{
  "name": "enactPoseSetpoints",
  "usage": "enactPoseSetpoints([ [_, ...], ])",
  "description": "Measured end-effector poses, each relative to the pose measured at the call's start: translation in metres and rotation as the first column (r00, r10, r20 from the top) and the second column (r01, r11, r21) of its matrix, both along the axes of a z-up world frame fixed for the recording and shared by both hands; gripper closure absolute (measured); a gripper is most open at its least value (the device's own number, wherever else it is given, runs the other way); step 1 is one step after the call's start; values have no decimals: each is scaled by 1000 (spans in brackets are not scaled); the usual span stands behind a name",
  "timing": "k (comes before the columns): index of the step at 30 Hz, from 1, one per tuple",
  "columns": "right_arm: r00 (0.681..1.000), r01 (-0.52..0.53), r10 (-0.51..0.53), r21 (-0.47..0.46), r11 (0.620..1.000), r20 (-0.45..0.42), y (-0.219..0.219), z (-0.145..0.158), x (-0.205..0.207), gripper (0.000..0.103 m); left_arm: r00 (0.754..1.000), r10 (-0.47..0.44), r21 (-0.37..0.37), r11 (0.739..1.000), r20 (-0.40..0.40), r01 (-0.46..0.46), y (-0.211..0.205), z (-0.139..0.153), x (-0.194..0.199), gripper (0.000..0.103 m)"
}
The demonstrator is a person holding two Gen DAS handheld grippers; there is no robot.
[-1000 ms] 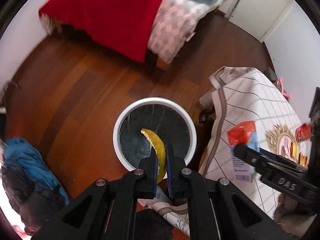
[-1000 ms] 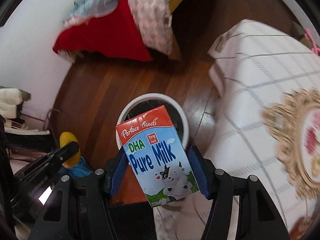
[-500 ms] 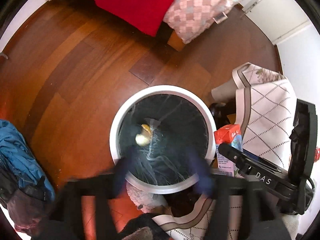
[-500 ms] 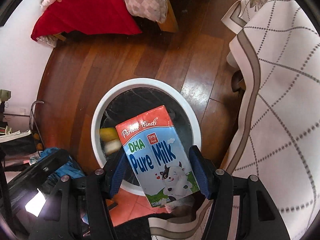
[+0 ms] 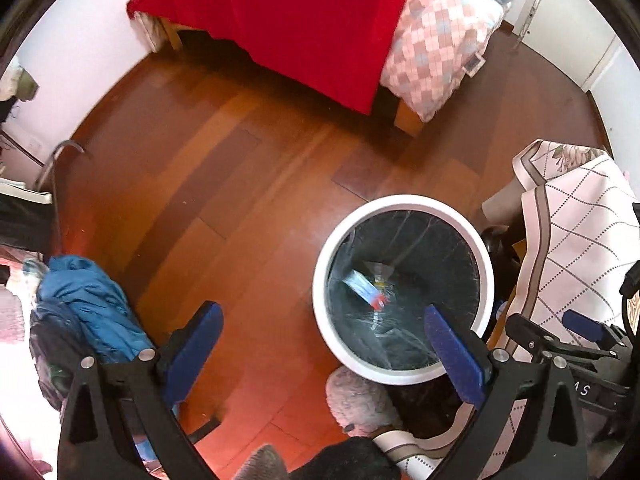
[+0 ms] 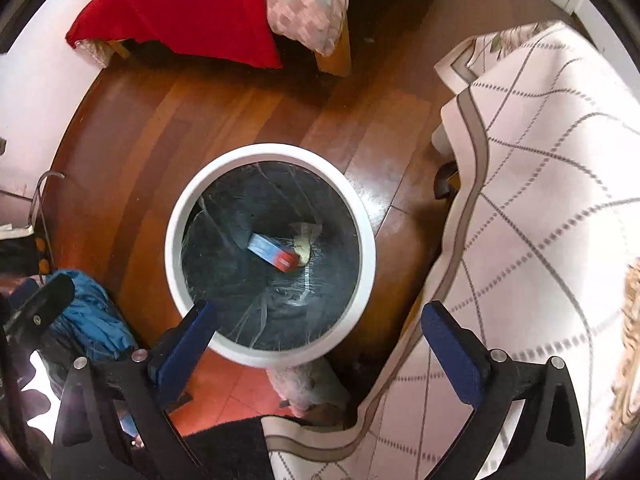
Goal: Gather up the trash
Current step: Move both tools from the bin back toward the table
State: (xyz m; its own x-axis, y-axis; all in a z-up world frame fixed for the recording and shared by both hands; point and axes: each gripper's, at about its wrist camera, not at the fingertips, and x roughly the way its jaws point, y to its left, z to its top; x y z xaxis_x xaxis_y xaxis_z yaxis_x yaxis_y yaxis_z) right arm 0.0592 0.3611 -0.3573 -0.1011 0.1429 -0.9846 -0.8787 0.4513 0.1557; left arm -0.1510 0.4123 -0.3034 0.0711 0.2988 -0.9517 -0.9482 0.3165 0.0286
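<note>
A round white trash bin [image 5: 404, 201] [image 6: 172, 248] with a black liner stands on the wood floor. A blue and red milk carton [image 6: 273, 253] [image 5: 365, 289] lies at its bottom, next to a yellowish peel [image 6: 303, 249]. My left gripper [image 5: 320, 350] hangs above the floor at the bin's left rim, its jaws opening wide with nothing between them. My right gripper [image 6: 318, 346] points straight down over the bin's near rim, jaws likewise opening and empty. The right gripper also shows at the right edge of the left wrist view.
A table under a white checked cloth [image 6: 540, 200] [image 5: 580, 232] stands right of the bin. A bed with a red blanket [image 5: 288, 28] and a pink checked pillow [image 5: 436, 40] fills the far side. Blue clothing [image 5: 88, 308] is heaped at the left. A slipper [image 5: 356, 400] lies near the bin.
The left gripper opened and the yellow peel fell into the bin. The right gripper then opened and the milk carton dropped in too. Both grippers moved lower over the bin.
</note>
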Motion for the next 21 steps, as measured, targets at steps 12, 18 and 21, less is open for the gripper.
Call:
enactPoseSetpoints([
  [12, 998, -24, 18, 114, 993, 60, -52, 81, -21, 0, 999, -39, 125, 991, -6, 40, -59, 63, -12, 0],
  [18, 999, -10, -1, 204, 979, 54, -87, 133, -21, 0, 998, -61, 187, 981, 31, 55, -91, 104, -12, 0],
  [21, 999, 7, -18, 269, 963, 37, -107, 163, -19, 0, 997, -67, 221, 974, 38, 57, -107, 124, -10, 0],
])
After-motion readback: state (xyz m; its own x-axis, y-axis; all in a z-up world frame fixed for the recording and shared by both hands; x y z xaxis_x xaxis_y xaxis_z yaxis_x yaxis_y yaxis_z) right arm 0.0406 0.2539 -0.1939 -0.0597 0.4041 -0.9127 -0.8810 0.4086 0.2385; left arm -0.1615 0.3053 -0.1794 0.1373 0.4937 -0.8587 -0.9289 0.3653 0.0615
